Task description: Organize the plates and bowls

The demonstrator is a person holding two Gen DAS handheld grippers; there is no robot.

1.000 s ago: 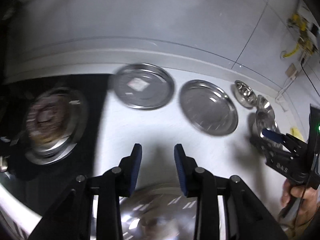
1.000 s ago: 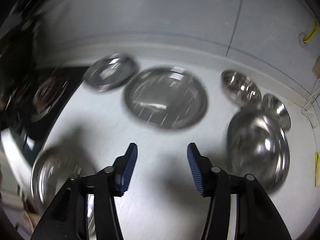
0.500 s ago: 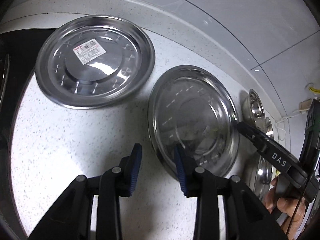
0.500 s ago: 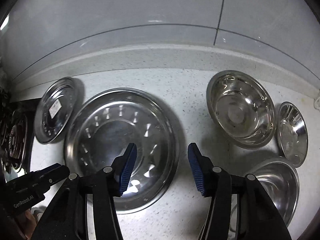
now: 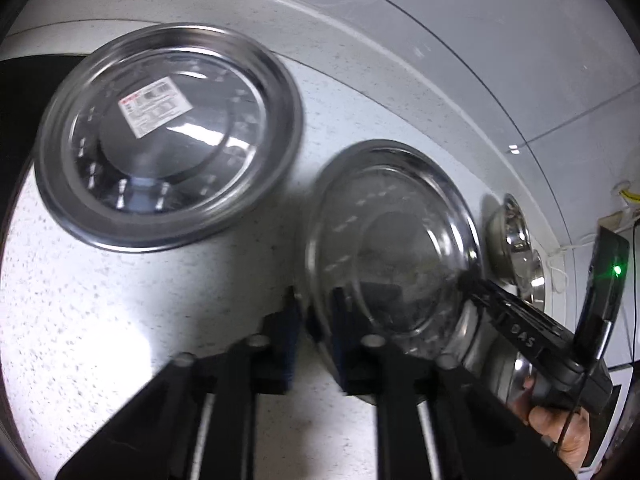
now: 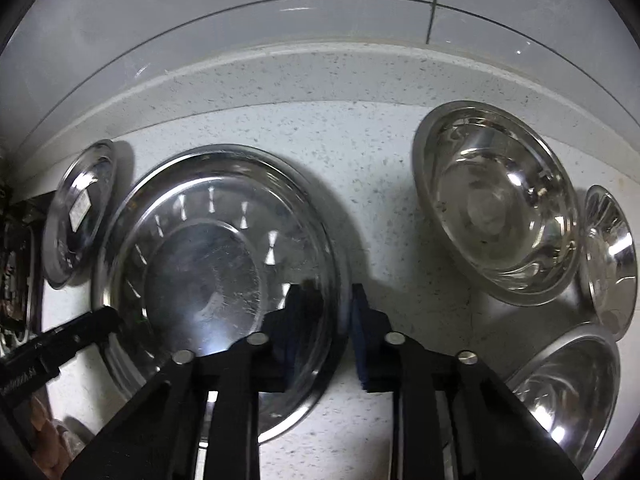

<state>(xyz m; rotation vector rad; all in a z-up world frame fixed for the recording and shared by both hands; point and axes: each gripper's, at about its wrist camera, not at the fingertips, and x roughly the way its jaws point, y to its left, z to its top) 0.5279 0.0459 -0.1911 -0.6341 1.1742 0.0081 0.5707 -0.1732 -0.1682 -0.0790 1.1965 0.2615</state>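
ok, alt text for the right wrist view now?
The right gripper is closing its jaws over the near-right rim of a large steel plate on a speckled counter. The left gripper reaches its opposite rim; three steel bowls sit to the right.

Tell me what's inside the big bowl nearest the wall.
The big bowl looks empty: only bare shiny steel and reflections show inside it. Its far inner wall is hidden by the rim, and whatever lies underneath it on the counter is covered.
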